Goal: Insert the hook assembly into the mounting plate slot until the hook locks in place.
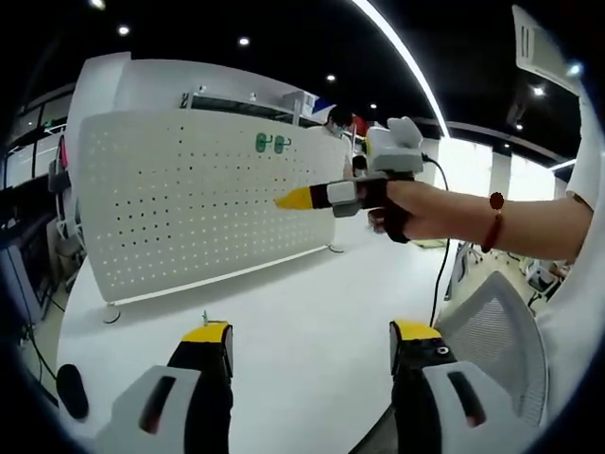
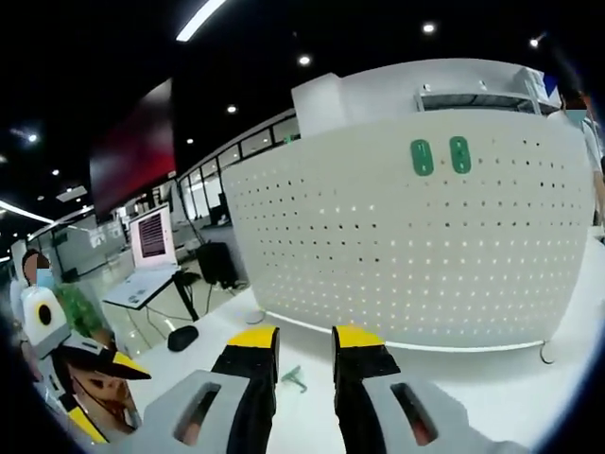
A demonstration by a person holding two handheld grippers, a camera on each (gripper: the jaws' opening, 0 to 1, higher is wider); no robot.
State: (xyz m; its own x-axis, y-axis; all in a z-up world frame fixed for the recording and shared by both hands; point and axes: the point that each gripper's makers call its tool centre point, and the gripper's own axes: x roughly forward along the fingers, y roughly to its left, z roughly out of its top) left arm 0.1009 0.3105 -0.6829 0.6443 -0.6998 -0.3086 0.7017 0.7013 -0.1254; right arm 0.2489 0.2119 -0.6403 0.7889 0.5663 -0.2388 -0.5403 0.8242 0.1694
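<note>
A white pegboard [image 2: 406, 236] with two green hooks [image 2: 440, 156] near its top stood on the table [image 2: 529, 397]; the right gripper [image 2: 304, 352], fingers slightly parted and empty, should descend squarely over the small green hook [image 2: 295, 379] lying below, while the left gripper [image 1: 312, 345] waited wide open.

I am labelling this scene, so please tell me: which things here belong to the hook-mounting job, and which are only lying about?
For the job:
perforated mounting plate
loose green hook on the table
left gripper, fingers apart
right gripper

Lying about:
two mounted green hooks
black mouse
monitor
mesh chair
</note>
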